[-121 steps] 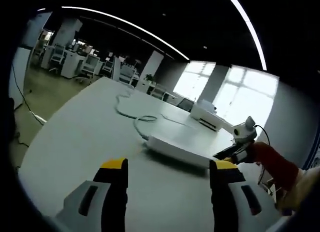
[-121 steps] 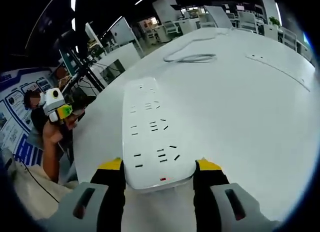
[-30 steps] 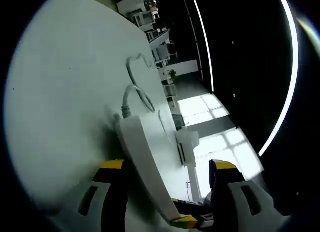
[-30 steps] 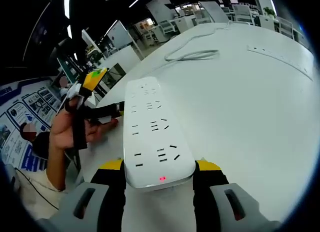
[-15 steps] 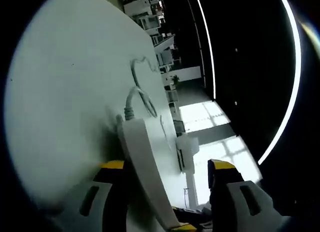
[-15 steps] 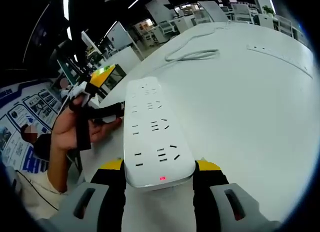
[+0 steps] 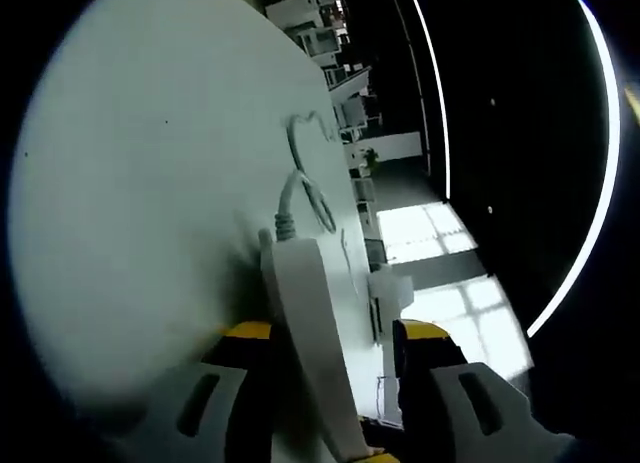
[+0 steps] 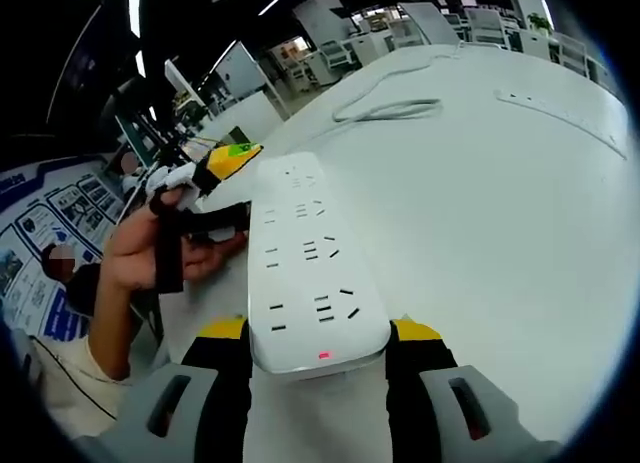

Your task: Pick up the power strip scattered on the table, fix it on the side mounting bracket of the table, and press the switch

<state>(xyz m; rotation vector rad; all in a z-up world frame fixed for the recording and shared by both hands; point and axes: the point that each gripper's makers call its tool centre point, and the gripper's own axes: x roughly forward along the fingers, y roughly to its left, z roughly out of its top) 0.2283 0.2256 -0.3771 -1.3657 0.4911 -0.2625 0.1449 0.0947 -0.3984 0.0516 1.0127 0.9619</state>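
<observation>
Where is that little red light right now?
In the right gripper view, the small red light glows on the near end of the long white plastic power strip, low in the picture between that claw's two yellow-tipped jaws.

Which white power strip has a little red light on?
The wide white power strip between the right gripper jaws: a red light glows at its near end. The thin flat white strip farther away on the white table shows no light.

Light: dim hall, bright ceiling strips (image 7: 598, 163), window (image 7: 455, 313) glare
Shadow: soft, beside power strip (image 7: 312, 343)
Distortion: strong fisheye bending at edges
Focus: far background soft
</observation>
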